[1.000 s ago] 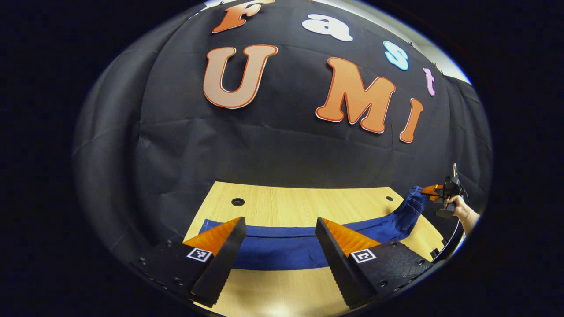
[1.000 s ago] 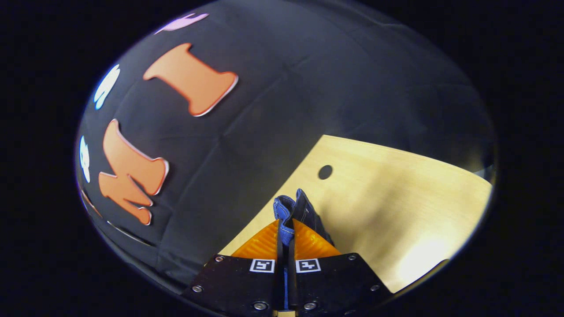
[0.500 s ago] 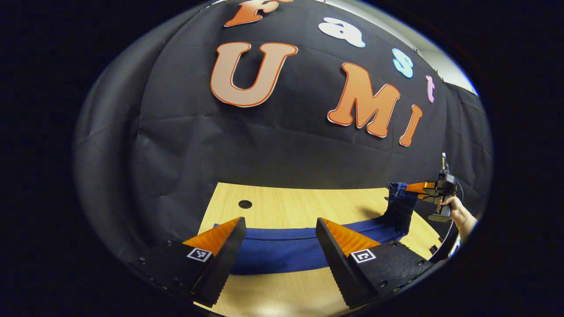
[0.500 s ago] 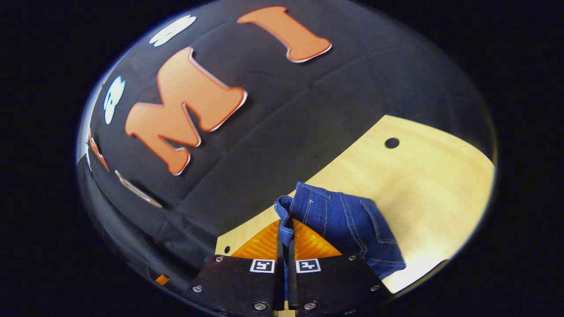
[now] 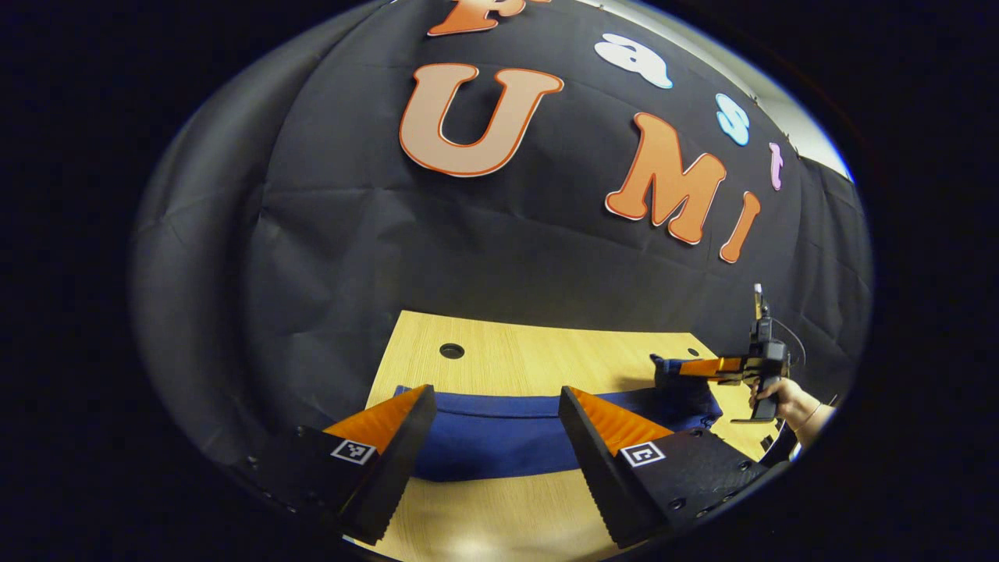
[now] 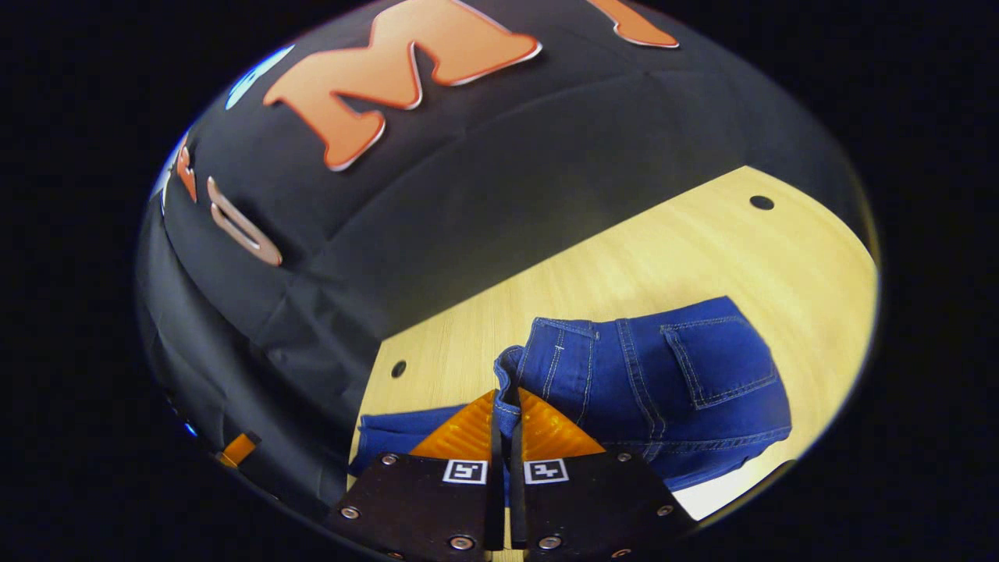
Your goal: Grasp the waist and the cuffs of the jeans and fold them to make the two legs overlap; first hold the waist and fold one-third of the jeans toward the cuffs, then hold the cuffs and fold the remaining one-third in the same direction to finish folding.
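Left gripper view: low over the table, facing the wall.
Right gripper view: close above the jeans.
Shared: table, jeans.

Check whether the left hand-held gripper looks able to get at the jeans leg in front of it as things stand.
Probably yes. The left hand-held gripper is open, with the jeans lying flat on the table between its fingers and nothing in between. The right hand-held gripper grips the waist far off to the side.

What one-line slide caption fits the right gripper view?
Right gripper shut on the jeans waistband, back pocket showing, above the wooden table.
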Available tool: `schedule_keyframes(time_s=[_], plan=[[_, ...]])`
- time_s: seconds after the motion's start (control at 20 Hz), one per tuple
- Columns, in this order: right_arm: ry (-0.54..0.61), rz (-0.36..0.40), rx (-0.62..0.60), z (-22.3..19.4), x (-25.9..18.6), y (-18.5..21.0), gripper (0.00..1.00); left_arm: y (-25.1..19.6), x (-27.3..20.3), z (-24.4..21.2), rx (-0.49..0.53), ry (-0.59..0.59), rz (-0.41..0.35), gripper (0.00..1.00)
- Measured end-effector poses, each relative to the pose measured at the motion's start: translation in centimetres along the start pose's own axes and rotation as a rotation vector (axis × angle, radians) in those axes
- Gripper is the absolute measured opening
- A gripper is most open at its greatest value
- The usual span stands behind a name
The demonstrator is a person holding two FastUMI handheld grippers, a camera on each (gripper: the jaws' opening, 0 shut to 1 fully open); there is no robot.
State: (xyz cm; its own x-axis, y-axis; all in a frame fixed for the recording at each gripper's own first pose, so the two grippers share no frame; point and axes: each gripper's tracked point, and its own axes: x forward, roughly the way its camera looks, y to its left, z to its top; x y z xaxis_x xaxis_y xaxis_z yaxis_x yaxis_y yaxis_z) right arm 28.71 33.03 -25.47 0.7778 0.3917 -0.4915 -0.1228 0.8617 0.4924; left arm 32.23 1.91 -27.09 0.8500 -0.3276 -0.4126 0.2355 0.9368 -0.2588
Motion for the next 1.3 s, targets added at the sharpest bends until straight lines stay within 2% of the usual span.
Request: schedule_keyframes(time_s=[0.2,0.4,0.5,0.6,0.75,0.95,1.2,1.3], plan=[[0.118,-0.036,-0.083,-5.4,2.2,0.0,0.03,0.2,0.0,-0.4,-0.013,0.014,-0.002,0.98],[0.193,-0.065,-0.141,-8.6,3.4,-1.0,0.03,-0.2,0.2,-0.6,-0.032,0.02,-0.014,0.98],[0.226,0.063,-0.098,-9.1,2.8,1.7,0.01,-0.1,0.1,-0.7,-0.049,0.021,-0.009,0.98],[0.218,0.085,-0.113,-9.3,3.0,2.8,0.58,0.0,0.3,-0.8,-0.078,0.018,0.003,0.98],[0.201,0.058,-0.11,-8.8,3.0,2.5,0.96,0.3,0.4,-1.1,-0.172,0.011,0.017,0.98],[0.18,0.048,-0.117,-7.4,1.8,1.9,0.98,0.5,0.0,-1.0,-0.402,-0.005,0.042,0.98],[0.176,0.096,-0.078,-5.1,-0.3,2.9,0.97,1.2,0.6,-1.0,-0.798,-0.043,0.084,0.97],[0.166,0.106,-0.067,-4.1,-1.3,2.6,0.98,1.5,1.1,-1.3,-0.912,-0.026,0.122,0.98]])
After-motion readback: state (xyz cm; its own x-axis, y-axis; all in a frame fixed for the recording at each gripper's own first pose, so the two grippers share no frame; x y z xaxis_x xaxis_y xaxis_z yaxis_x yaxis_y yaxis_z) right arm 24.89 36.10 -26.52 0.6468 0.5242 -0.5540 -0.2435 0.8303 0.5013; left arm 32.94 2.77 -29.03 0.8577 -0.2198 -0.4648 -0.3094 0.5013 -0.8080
